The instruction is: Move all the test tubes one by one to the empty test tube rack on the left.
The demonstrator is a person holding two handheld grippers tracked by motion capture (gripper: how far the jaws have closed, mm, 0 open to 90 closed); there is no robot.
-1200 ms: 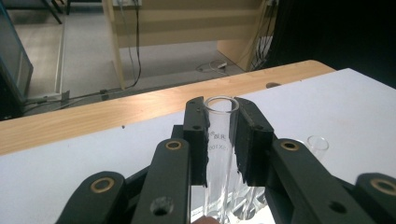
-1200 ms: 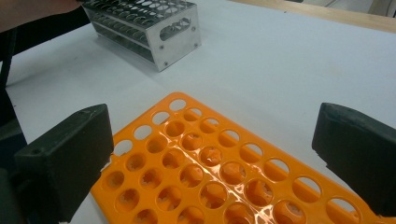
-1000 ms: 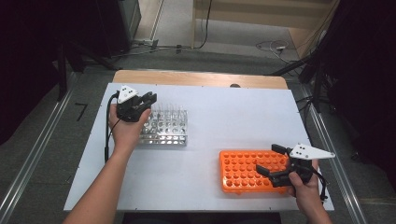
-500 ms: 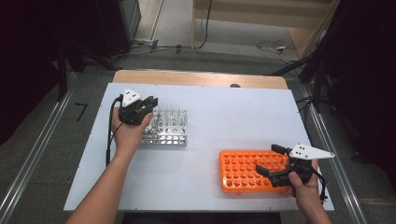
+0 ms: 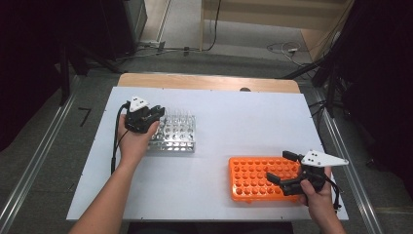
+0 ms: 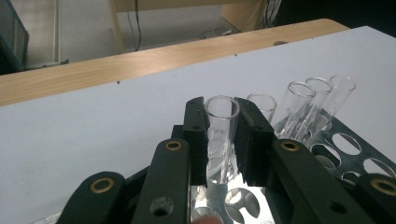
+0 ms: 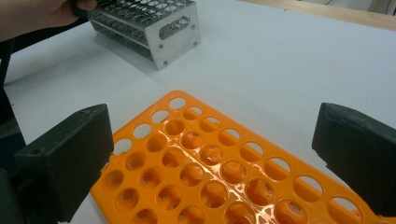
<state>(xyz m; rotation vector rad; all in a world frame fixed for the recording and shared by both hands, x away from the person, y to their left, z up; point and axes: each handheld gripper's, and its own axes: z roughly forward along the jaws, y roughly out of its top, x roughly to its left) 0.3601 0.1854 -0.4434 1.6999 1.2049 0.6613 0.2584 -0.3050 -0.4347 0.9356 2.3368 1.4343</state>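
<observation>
A clear glass test tube (image 6: 219, 133) stands upright between the pads of my left gripper (image 6: 220, 106), which is shut on it near its rim. Its rounded lower end shows between the jaws, just over the top plate of the metal tube rack (image 6: 348, 147). From above, my left gripper (image 5: 159, 112) sits at the left end of that metal rack (image 5: 179, 138). Several more glass tubes (image 6: 299, 105) lean in the rack's far row. My right gripper (image 5: 278, 166) hangs open over the right part of the orange tube rack (image 5: 251, 178), nothing between its fingers (image 7: 70, 156).
The orange rack (image 7: 205, 170) has many empty round holes. The metal rack (image 7: 156, 30) lies farther off in the right gripper view, with the other hand (image 7: 32, 14) beside it. The white table top (image 5: 234, 117) ends at a wooden strip (image 5: 204, 81) at the back.
The left hand has shifted slightly at the metal rack's left end with its gripper shut. The right hand and its gripper have kept still over the orange rack.
</observation>
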